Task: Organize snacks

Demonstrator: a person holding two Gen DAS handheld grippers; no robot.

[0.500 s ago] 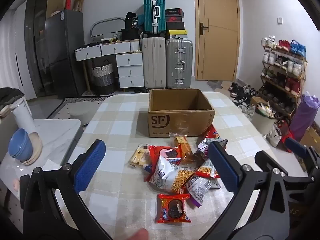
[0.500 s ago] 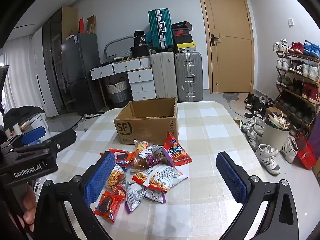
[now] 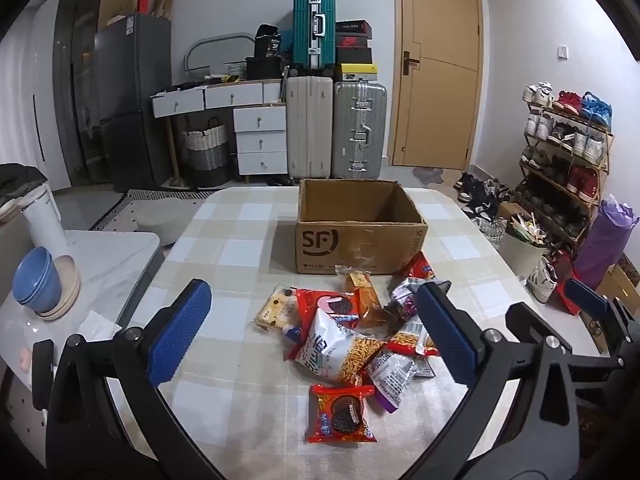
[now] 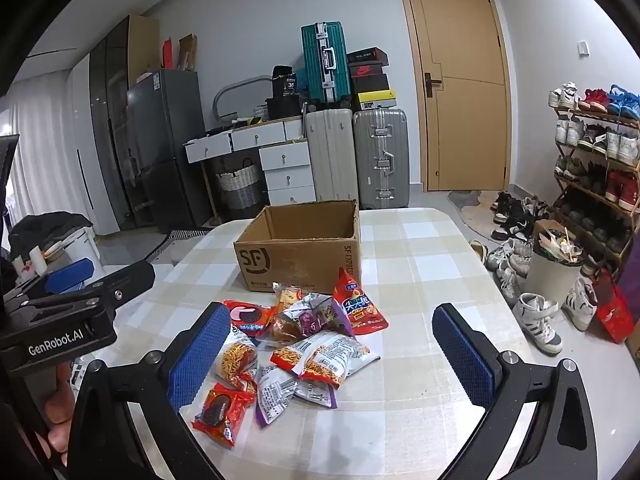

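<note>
Checkered desk [image 3: 240,256] carries my cardboard box [image 3: 356,246] at 12 o'clock, its visible inside bare, floor hidden. Snack packets [image 3: 352,336] heap just before it. My left tongs [image 3: 316,332] and right tongs [image 4: 332,356] gape, holding nothing.

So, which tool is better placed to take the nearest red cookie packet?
Probably left: the red cookie packet lies centred between the open left tool; for the right tool it lies off-centre.

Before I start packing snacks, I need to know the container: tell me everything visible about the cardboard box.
The cardboard box is plain brown corrugated board with a dark SF logo on its near face and SF EXPRESS print on its side. It stands upright on the checked tablecloth, top open, looks empty inside. Snack packets lie against its front.
</note>
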